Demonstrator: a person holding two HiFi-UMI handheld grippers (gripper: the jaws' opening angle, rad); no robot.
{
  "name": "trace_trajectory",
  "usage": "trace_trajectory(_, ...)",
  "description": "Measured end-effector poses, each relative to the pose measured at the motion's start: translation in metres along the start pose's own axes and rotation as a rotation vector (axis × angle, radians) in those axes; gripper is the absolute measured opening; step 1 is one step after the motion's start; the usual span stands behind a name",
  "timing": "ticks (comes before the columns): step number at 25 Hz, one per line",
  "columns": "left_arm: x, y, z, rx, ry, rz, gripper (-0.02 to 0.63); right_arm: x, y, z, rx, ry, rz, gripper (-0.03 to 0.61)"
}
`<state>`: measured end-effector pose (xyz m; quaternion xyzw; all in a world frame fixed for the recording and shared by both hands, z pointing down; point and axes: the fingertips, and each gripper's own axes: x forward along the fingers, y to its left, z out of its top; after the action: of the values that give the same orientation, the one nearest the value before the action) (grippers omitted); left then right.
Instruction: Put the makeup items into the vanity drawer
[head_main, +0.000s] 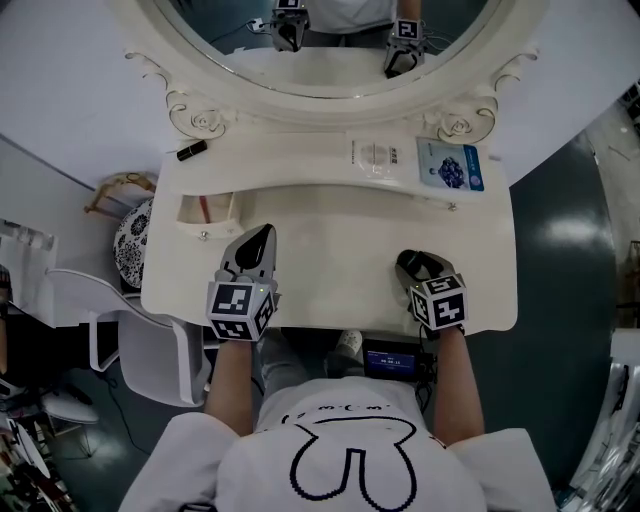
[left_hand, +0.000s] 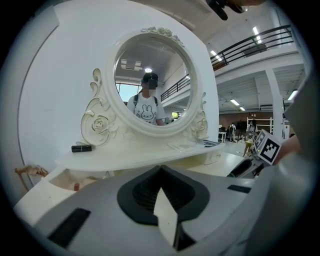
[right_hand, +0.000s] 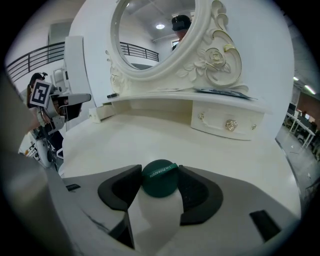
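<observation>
My right hand-held gripper (right_hand: 160, 175) grasping green round makeup item (right_hand: 159, 184) across middle. Likely light, smooth, prone to roll: keep pads centred. My left hand-held gripper (left_hand: 160, 172) clenched, empty.

The cream vanity table (head_main: 330, 250) has a wide, mostly bare top and a raised shelf (head_main: 285, 160) along the back, below the round mirror (head_main: 320, 40). A black tube (head_main: 191, 150) lies at the shelf's left end, with a clear packet (head_main: 375, 155) and a blue packet (head_main: 450, 165) side by side to the right. The left drawer (head_main: 215, 226) stands open. A dark green round container (right_hand: 159, 178) sits at the front right of the top.
</observation>
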<state>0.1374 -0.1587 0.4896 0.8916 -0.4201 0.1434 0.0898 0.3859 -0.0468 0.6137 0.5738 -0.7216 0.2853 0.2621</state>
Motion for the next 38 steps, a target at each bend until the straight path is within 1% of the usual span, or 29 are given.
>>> trace_trajectory(2, -0.001, 0.000, -0.001, 0.000, 0.002, 0.002, 0.028, -0.001, 0.000, 0.000, -0.007, 0.001, -0.001, 0.209)
trace_trajectory(3, -0.002, 0.000, -0.001, 0.001, 0.002, 0.003, 0.028, -0.002, -0.001, 0.002, 0.001, -0.008, -0.001, 0.214)
trace_trajectory(4, -0.002, 0.000, -0.002, 0.001, 0.002, 0.004, 0.028, -0.004, -0.002, 0.005, 0.016, -0.024, -0.006, 0.170)
trace_trajectory(5, -0.003, 0.000, -0.002, 0.002, 0.002, 0.004, 0.028, -0.006, -0.004, 0.007, 0.032, -0.039, -0.013, 0.033)
trace_trajectory(6, -0.003, 0.000, -0.001, 0.002, 0.001, 0.004, 0.028, -0.007, -0.006, 0.008, 0.045, -0.046, -0.018, 0.025)
trace_trajectory(14, -0.010, 0.008, 0.006, 0.003, -0.016, 0.006, 0.028, -0.011, 0.001, 0.019, 0.038, -0.039, -0.011, 0.023)
trace_trajectory(21, -0.025, 0.029, 0.018, 0.002, -0.044, 0.015, 0.028, -0.014, 0.024, 0.043, 0.018, -0.070, -0.009, 0.023)
trace_trajectory(30, -0.052, 0.079, 0.034, 0.000, -0.082, 0.040, 0.028, -0.008, 0.068, 0.083, 0.000, -0.121, -0.012, 0.023)
trace_trajectory(38, -0.075, 0.128, 0.044, 0.009, -0.107, 0.073, 0.028, 0.011, 0.109, 0.122, -0.019, -0.165, 0.011, 0.023)
